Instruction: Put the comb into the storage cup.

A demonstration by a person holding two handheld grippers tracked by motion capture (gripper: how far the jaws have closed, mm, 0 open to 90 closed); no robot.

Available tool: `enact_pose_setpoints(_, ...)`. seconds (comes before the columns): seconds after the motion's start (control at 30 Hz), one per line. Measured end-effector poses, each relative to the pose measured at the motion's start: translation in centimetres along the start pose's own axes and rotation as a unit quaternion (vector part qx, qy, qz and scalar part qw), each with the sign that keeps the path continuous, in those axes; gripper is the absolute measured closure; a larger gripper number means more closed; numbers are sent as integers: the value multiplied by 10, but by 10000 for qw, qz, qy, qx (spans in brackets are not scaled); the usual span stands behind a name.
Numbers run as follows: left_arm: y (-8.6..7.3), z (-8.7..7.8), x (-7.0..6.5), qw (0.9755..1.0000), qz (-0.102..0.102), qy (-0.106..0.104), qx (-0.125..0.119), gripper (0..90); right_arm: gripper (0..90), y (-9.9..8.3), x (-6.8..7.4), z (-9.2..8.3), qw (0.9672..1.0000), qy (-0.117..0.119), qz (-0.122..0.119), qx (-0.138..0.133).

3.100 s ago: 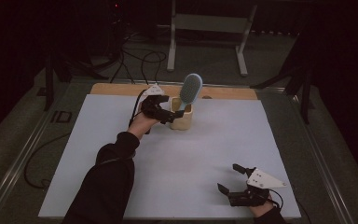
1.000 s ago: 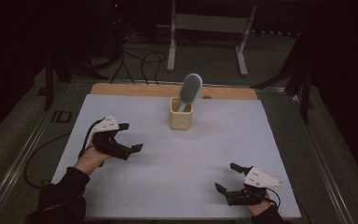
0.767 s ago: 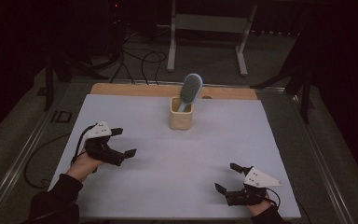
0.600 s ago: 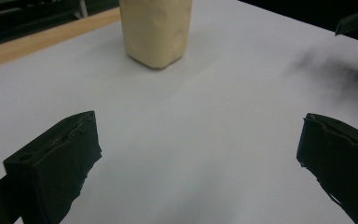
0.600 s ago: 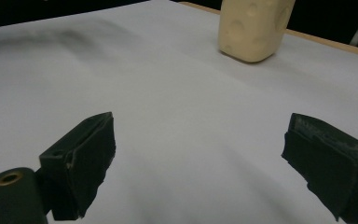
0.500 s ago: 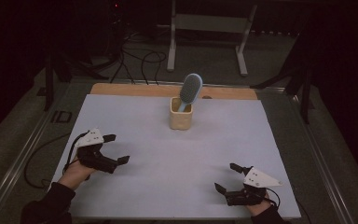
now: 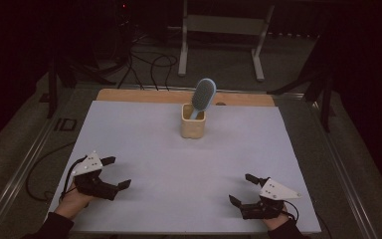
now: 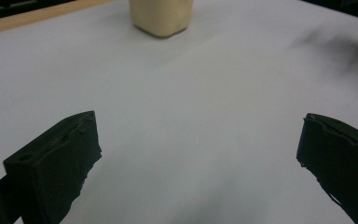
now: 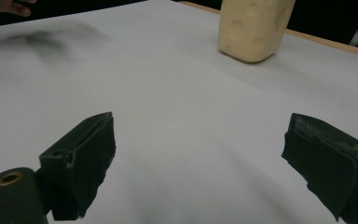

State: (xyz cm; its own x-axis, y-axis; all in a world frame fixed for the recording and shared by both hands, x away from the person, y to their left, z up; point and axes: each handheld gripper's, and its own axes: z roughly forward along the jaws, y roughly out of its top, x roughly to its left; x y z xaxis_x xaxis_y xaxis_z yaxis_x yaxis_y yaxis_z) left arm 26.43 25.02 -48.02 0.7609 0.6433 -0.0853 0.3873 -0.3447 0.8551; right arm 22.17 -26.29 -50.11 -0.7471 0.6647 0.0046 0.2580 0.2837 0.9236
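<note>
Resting near the table's (image 7: 144,124) front corners, both tongs (image 7: 117,173) (image 7: 239,188) gape released, cup (image 7: 193,121) well apart.

Dim room, dark all round, light falling mainly on the tabletop (image 7: 144,144). White sheet over the top, a strip of bare wood (image 7: 144,94) exposed along the far edge. Grey floor (image 7: 229,55) beyond, crossed by loose black cables (image 7: 146,62). Pale metal stand (image 7: 222,30) with two legs at the back, near the middle. Dark tripod legs (image 7: 323,87) at the right, another dark stand (image 7: 54,74) at the left. Metal rail (image 7: 17,172) along the left side.
</note>
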Motion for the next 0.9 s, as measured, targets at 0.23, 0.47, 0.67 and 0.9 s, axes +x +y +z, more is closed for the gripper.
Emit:
enact_pose_setpoints(0.23,-21,-11,-1,9996,-198,194,-48,0,89,0,0,1,10000,-8,-24,13)
enact_pose_setpoints(0.47,-39,-21,-2,9987,-304,400,32,0,88,0,0,1,10000,-10,-27,24)
enact_pose_setpoints(0.67,-52,-29,-7,9974,-392,604,53,0,89,0,0,1,10000,-9,-50,30)
enact_pose_setpoints(0.9,-57,-33,-8,9970,-320,697,46,0,89,-1,0,2,10000,20,-42,56)
